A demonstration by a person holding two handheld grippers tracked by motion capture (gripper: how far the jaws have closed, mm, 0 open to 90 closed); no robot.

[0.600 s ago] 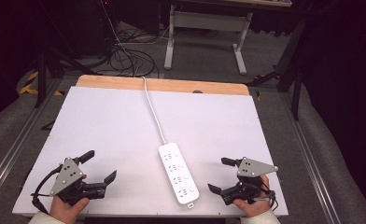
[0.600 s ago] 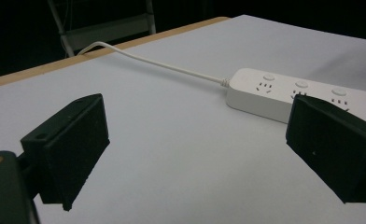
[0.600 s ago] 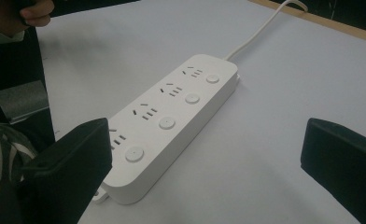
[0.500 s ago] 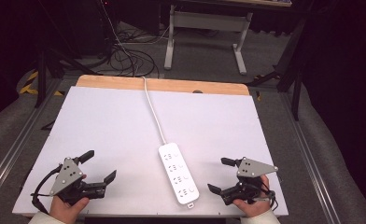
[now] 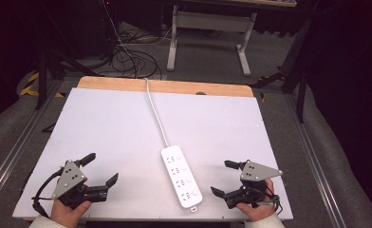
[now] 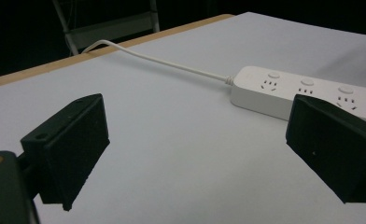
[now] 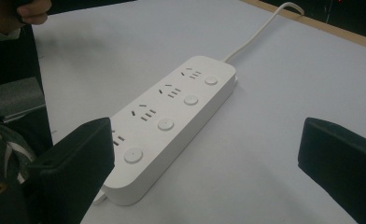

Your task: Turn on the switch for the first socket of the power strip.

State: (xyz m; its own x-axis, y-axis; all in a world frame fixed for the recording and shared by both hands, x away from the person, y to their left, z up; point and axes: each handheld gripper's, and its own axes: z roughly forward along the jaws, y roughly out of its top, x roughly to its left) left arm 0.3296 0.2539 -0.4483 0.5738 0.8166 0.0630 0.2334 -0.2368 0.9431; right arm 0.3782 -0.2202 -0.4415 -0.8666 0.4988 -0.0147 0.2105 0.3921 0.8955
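Note:
A white power strip (image 5: 181,176) with several sockets and round buttons lies flat near the table's front edge, between my two grippers. Its white cord (image 5: 156,117) runs back over the far edge. My left gripper (image 5: 99,169) rests at the front left, open and empty, jaws pointing toward the strip (image 6: 307,93). At the front right my right gripper (image 5: 225,177) is also open and empty, aimed at the strip (image 7: 169,116) from the other side. Neither gripper touches it.
The white tabletop (image 5: 103,128) has a wooden strip (image 5: 174,87) along its far edge. Beyond it are floor cables (image 5: 127,57) and a grey stand (image 5: 208,21). Metal rails (image 5: 13,152) run along both sides of the table.

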